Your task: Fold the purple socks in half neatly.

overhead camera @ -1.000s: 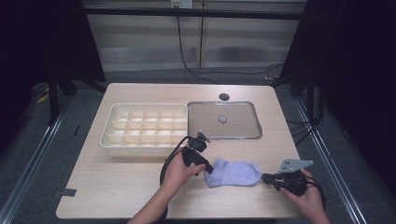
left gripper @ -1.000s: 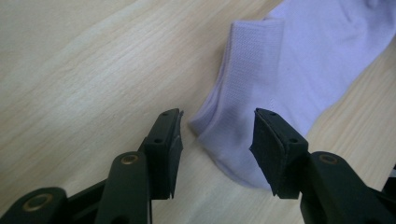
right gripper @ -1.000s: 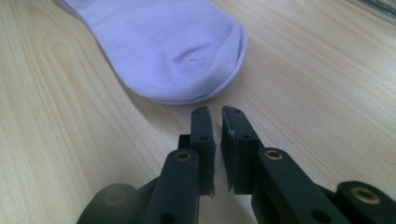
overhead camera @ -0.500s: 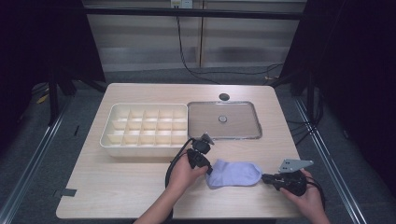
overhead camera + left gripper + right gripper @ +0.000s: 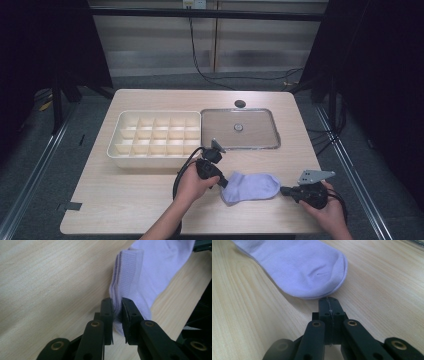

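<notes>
Between both grippers, sock point(image 5: 251, 186) lengthwise left-right, toe rightward.

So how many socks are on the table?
1. The purple sock lies on the table in front of the divided tray, its cuff pinched by the left gripper. Another could be folded underneath.
</notes>
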`<act>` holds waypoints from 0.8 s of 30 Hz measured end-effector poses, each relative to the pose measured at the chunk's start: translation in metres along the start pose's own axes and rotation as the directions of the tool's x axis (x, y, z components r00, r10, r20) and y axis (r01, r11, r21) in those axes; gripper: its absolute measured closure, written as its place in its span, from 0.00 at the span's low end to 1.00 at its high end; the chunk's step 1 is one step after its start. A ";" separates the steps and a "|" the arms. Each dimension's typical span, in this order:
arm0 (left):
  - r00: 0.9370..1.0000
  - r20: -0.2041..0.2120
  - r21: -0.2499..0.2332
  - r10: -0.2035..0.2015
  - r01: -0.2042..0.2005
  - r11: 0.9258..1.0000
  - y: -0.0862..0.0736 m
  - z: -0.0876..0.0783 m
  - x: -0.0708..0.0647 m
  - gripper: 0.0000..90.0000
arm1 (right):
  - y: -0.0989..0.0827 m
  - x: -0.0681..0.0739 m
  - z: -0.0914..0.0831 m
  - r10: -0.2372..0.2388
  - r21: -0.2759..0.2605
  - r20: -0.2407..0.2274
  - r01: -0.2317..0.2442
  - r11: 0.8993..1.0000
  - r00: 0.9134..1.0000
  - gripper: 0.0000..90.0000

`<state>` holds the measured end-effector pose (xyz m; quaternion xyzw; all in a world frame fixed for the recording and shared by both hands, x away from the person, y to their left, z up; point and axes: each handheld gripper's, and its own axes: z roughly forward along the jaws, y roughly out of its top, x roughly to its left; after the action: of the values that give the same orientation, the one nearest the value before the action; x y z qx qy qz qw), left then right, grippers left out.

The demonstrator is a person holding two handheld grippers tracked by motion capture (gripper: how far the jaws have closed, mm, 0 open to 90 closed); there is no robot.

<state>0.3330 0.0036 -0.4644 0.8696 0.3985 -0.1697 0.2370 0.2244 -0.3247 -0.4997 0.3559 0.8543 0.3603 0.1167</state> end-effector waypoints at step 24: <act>0.996 0.084 -0.015 0.021 -0.020 1.000 0.004 -0.016 -0.005 0.89 | 0.016 -0.007 0.008 0.020 -0.056 0.062 -0.017 0.998 0.998 1.00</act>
<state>0.3344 0.0068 -0.4475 0.8642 0.3802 -0.2009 0.2613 0.2409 -0.3179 -0.4946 0.3715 0.8366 0.3737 0.1500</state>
